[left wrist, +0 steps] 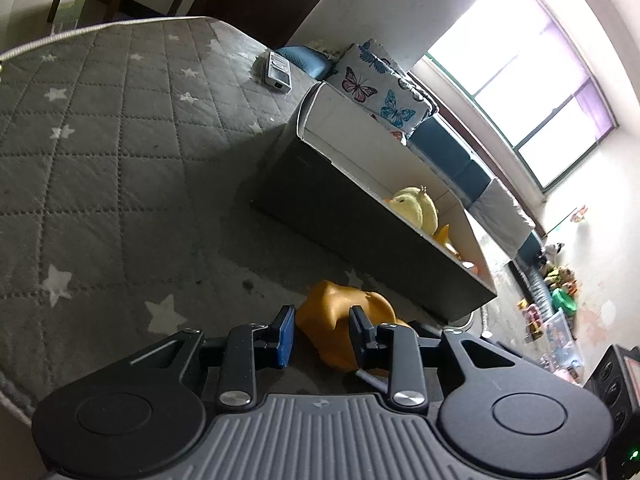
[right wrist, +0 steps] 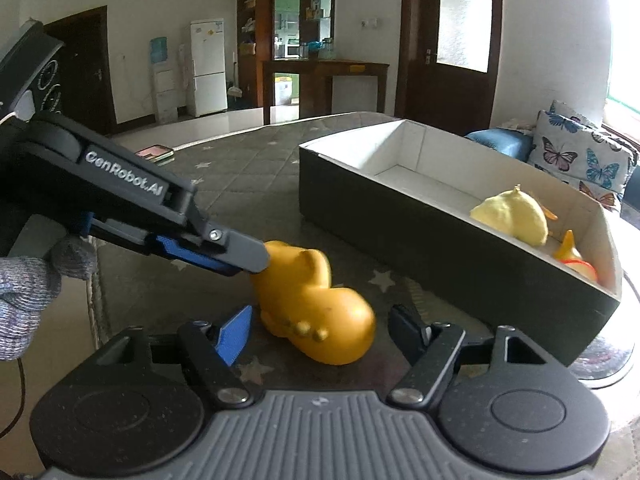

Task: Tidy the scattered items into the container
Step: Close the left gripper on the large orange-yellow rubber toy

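Observation:
An orange rubber toy lies on the grey star-patterned mat, just in front of a long dark box with a white inside. My left gripper has its two fingers on either side of the toy, shut on its end; it comes in from the left in the right wrist view. My right gripper is open, its fingers straddling the toy's near end without touching. A pale yellow plush and a small orange toy lie in the box's right end.
A butterfly cushion and blue cushions sit behind the box. A remote control lies on the mat at the far side. A phone-like object lies at the mat's far left edge. Small toys stand along the wall.

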Available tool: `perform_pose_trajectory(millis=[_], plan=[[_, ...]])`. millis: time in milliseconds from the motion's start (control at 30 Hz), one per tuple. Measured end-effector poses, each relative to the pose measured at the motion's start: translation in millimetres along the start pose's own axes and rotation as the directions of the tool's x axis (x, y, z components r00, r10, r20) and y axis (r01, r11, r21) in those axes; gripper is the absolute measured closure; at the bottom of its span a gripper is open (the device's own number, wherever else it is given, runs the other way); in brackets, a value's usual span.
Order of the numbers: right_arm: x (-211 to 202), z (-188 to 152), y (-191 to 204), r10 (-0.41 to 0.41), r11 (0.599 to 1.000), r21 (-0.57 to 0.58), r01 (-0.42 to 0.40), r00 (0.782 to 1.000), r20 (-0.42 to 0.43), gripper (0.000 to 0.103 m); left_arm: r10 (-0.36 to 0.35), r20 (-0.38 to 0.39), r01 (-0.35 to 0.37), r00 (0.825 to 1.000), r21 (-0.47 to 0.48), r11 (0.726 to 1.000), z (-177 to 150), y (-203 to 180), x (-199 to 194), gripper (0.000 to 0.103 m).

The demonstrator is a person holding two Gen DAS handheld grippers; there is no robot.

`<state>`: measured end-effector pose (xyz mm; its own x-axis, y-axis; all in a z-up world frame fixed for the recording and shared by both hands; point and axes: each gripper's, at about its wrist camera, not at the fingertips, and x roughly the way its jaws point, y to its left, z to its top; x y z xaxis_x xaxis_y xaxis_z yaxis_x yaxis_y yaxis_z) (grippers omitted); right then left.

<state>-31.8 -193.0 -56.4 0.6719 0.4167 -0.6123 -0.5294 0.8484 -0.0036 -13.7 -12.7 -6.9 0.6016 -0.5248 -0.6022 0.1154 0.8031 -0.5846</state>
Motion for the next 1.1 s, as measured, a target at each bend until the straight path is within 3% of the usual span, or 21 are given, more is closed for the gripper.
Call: perform_pose_trajectory(millis=[267,567,800,900,1100], plan=[[-1,-2,0,-0.013,1.0,0.0,0.013,1.0,-0.017,0.039,-0.049,0.0,0.049,0.999,-0.043,0.998,5,6,5,0.069],[-2,-1,9,0.01,0.998,-0.063,-0.011,1.0,-0.029,0.039,-0.084,0.007,0.084,0.996,-0.129,0.988,8,22,7,0.066],[11,4,5,-0.026,0.998,-0.065,0.024,0.999,-0.029,0.04,-0.103,0.014,0.104,0.995,-0.18,0.978,9,29,6,0.066],[16,6,4,-0.017,0.997,-0.073,0.014,0.999,-0.037,0.046,-0.12,0.03,0.123,0.992,-0.201,0.972,11,32,4,0.066],[20,5,8,-0.018,0.996,-0.089,0.014,0.999,-0.042,0.049,-0.104,0.018,0.106,0.994,-0.213,0.971,11,32,8,0.065]])
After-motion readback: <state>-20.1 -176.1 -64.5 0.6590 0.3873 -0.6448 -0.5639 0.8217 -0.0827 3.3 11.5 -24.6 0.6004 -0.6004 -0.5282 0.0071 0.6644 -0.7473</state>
